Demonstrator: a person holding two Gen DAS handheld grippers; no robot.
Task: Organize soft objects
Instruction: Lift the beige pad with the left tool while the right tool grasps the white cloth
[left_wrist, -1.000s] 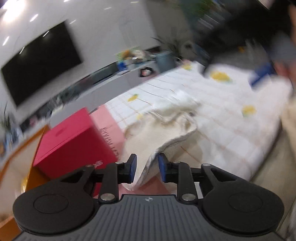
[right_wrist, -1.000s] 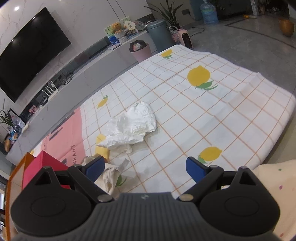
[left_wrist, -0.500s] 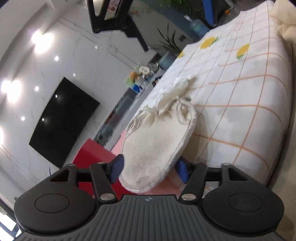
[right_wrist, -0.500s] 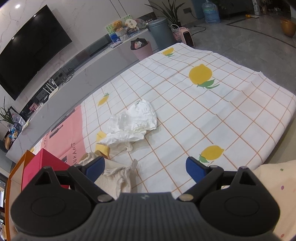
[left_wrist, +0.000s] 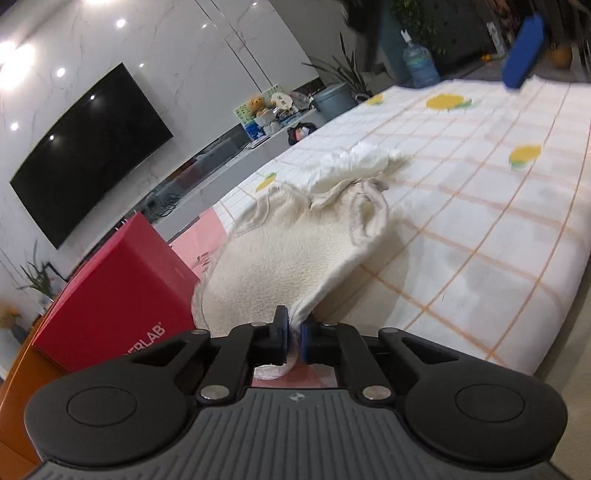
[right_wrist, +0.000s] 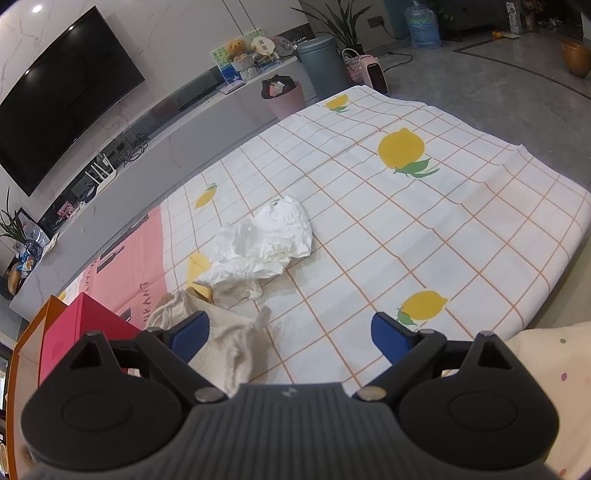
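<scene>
The left gripper pinches the nubbly cream bag's edge; the right gripper gapes empty above checked sheet near crumpled, perhaps plastic, white wrap.

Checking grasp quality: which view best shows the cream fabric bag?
The left wrist view: the cream fabric bag fills the centre, its near edge pinched in the left gripper. The right wrist view shows only part, behind a finger.

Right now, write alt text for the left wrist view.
The left gripper is shut on the near edge of a cream fleecy drawstring bag lying on a lemon-print checked sheet, beside a red cardboard box.
</scene>
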